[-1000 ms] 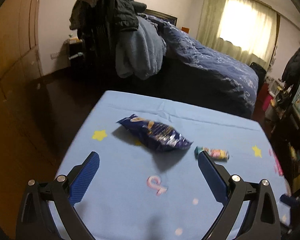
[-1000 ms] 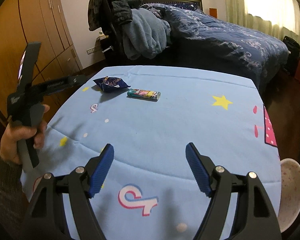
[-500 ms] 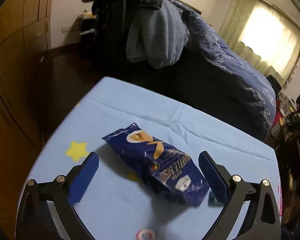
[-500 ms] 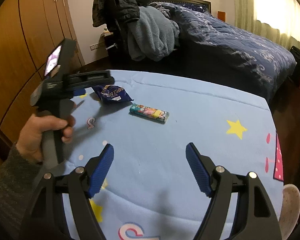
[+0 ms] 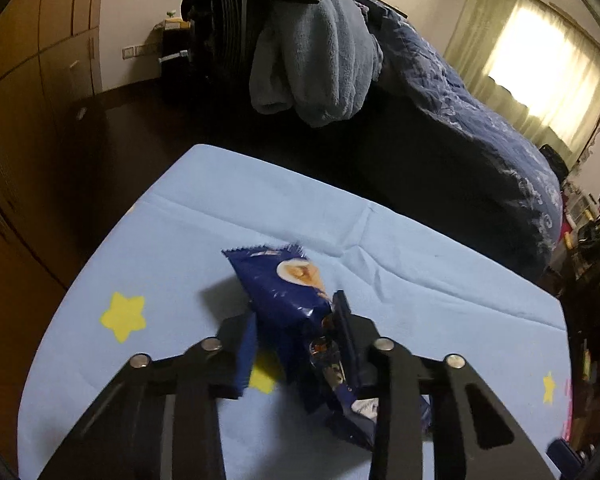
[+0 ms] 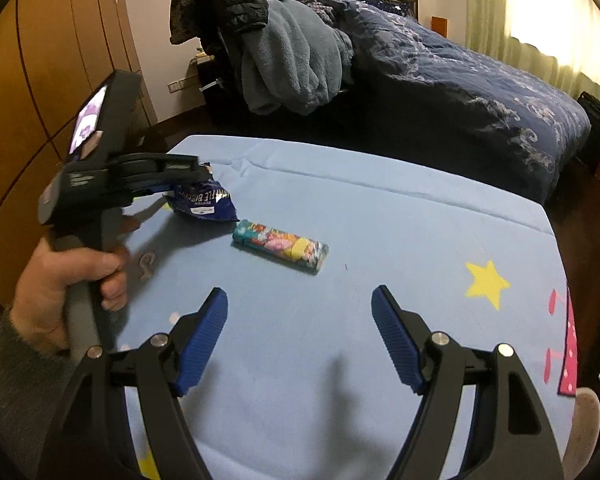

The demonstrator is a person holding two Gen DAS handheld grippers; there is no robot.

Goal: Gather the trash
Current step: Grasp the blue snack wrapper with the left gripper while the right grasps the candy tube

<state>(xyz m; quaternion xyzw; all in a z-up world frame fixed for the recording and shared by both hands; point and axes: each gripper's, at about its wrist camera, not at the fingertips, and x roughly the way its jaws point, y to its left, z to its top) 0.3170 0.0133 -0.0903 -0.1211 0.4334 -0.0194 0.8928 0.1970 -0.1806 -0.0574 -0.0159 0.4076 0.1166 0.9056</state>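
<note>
- The left wrist view shows the left gripper (image 5: 296, 326) from behind, its jaws just closed in on a crinkled dark-blue foil biscuit wrapper (image 5: 288, 292); the blue pads press the packet from both sides, and its sealed end sticks out toward 12 o'clock over the light-blue star-printed cloth (image 5: 420, 280).
- Only the right wrist view shows the person's hand (image 6: 56, 280) around the left tool's handle at 9 o'clock, a lit screen on top of that tool, and a second piece of trash: a small flat packet with a colourful cartoon print (image 6: 280, 249).
- In that view the biscuit wrapper (image 6: 206, 204) sits at 10 o'clock, its near end still on the cloth, with the left gripper (image 6: 192, 172) clamped on its far end.
- The right gripper (image 6: 300, 320) stands wide open with nothing between its pads; the colourful packet lies just beyond its tips at 12 o'clock, not touching them.
- Behind the table, at 12 o'clock, grey-blue fleece clothing (image 6: 296, 60) hangs heaped over a dark chair, with a bed under a dark-blue patterned quilt (image 6: 460, 68) toward 2 o'clock and brown wooden wardrobe doors (image 6: 52, 40) at 10 o'clock.
- A pale round rim (image 6: 588, 412) peeks past the table edge at 4 o'clock.
</note>
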